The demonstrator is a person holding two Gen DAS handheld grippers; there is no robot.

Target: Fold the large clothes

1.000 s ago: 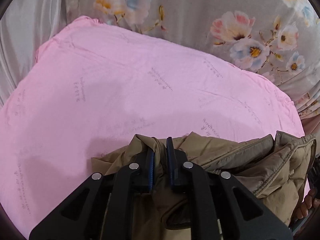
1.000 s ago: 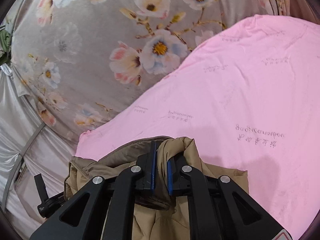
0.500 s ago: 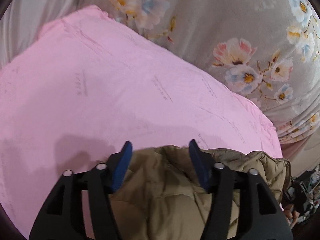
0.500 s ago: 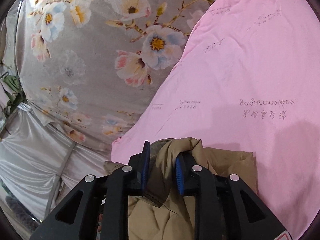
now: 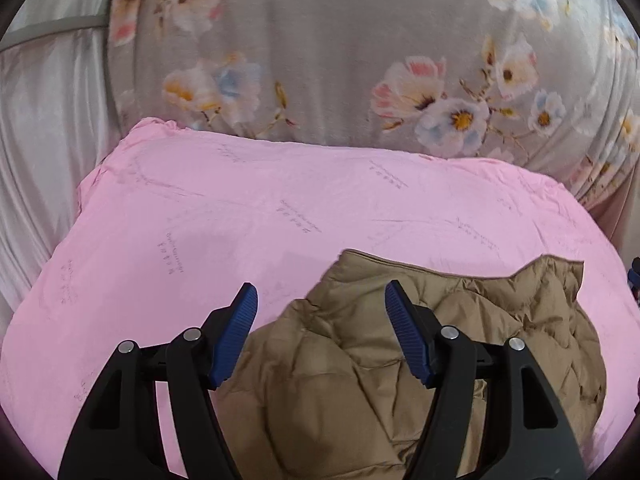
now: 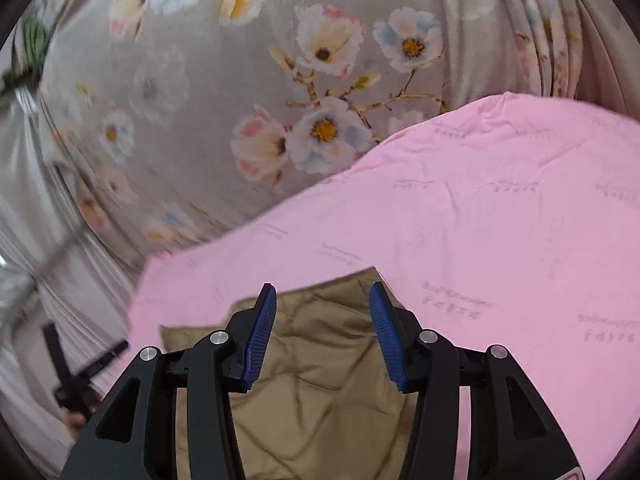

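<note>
- Pink printed bed sheet (image 5: 280, 216) covers the work surface; grey floral curtain (image 5: 340, 60) hangs behind.
- Left gripper (image 5: 321, 334): jaws apart, holding nothing.
- Right gripper (image 6: 322, 334): jaws apart, holding nothing.
- Tan quilted puffer jacket (image 5: 460, 340) lies on the sheet directly below both grippers.

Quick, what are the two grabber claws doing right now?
Left gripper: open, holding nothing, above the puffy tan quilted jacket.
Right gripper: open, holding nothing, above the same jacket on the pink sheet.
</note>
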